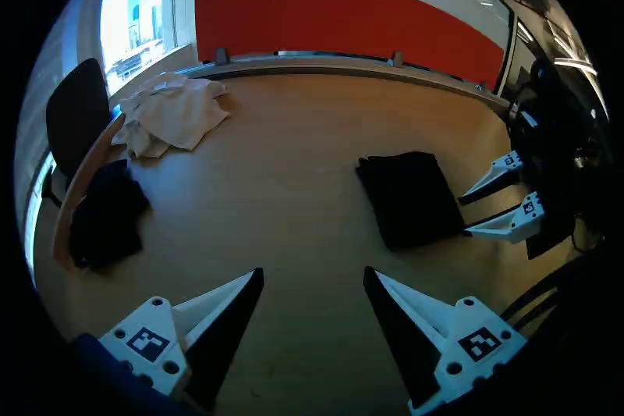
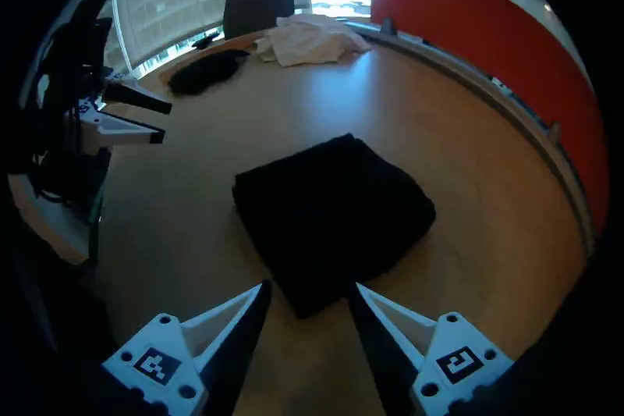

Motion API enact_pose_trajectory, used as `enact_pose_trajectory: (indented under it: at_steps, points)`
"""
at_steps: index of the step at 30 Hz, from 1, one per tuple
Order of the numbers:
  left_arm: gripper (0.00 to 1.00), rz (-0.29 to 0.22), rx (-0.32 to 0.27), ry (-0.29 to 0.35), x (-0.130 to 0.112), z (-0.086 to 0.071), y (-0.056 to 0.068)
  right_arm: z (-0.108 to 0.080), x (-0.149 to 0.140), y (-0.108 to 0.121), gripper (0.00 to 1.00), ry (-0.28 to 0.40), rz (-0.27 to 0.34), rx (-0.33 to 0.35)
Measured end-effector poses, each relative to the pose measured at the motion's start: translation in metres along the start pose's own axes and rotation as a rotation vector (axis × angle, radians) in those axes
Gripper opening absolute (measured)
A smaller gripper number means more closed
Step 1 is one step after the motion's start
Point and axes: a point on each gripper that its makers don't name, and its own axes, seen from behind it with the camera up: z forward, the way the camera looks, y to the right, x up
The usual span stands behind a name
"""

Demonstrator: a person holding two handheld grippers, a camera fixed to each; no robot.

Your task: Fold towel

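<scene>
Wooden table (image 1: 296,151) was noted backed by a red partition (image 1: 343,22) at upper frame. A folded black towel (image 2: 335,213) was recorded lying centre frame in the right gripper view. Right gripper (image 2: 310,285) and left gripper (image 1: 312,272) were found spread, empty.

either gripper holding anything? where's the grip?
Nothing is held. Left gripper open over bare table; right gripper open, fingertips either side of the folded black towel's near corner, not pinching.
</scene>
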Motion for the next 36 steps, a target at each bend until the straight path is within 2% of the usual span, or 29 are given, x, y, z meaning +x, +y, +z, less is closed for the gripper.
enact_pose_trajectory:
  at_steps: [8, 11, 16, 24, 36]
  points:
    - [0.95, 0.002, -0.002, -0.001, -0.001, 0.0, 0.0, 0.002, -0.013, 0.001, 0.73, -0.012, 0.045, -0.006]
    - [0.95, 0.005, -0.003, -0.001, -0.001, 0.0, 0.001, 0.003, -0.013, 0.002, 0.7, -0.01, 0.052, -0.011]
    - [0.95, 0.006, -0.004, 0.001, -0.001, 0.0, 0.002, 0.006, -0.014, 0.002, 0.59, -0.012, 0.066, -0.013]
    - [0.95, 0.004, -0.004, 0.005, 0.0, -0.001, 0.002, 0.01, -0.017, 0.003, 0.51, -0.015, 0.057, -0.024]
    - [0.95, 0.004, -0.003, 0.002, -0.003, -0.002, 0.002, 0.008, -0.021, 0.004, 0.2, -0.013, 0.052, -0.034]
